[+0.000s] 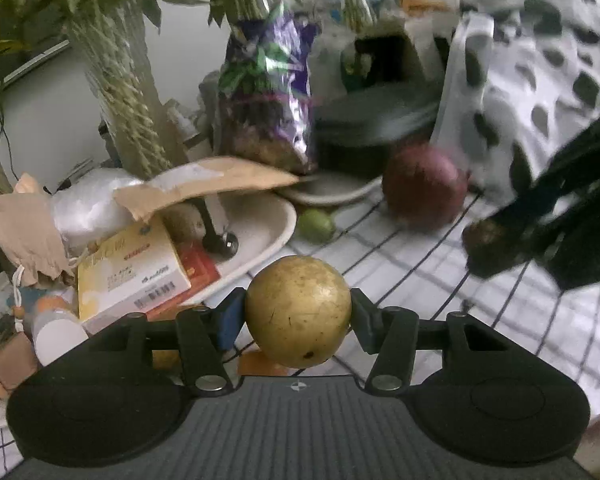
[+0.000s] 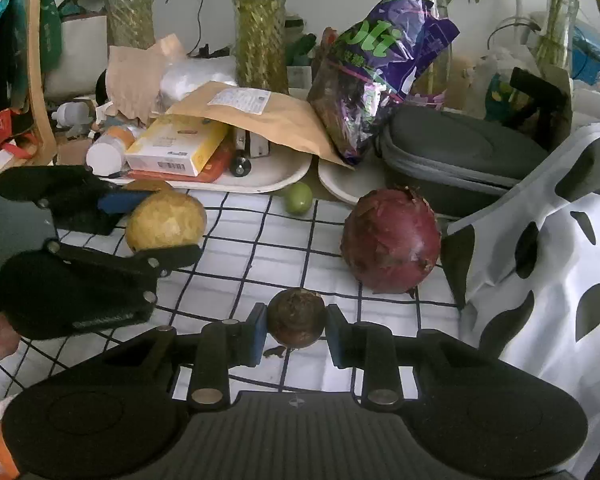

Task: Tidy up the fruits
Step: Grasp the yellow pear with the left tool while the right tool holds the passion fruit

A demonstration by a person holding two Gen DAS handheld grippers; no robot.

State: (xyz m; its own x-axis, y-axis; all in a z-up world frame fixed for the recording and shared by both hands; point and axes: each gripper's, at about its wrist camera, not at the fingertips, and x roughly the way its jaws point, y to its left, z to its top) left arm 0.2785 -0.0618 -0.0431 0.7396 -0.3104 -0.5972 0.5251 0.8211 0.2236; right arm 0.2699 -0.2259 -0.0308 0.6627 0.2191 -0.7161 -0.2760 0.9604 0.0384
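Yellow fruit [image 1: 298,312] smooth, dull sheen; small brown fruit [image 2: 296,317] rough, matt; snack bag [image 2: 384,60] glossy plastic; tablecloth [image 2: 260,256] matt cloth.

Left view: right gripper [image 1: 480,240] blurred, cut by edge; dark case [image 1: 372,120] smeared, partly behind purple bag [image 1: 268,92].

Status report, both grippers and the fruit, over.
Left gripper shut on yellow fruit. Right gripper shut on small brown fruit. Red onion and green lime loose on checked cloth.
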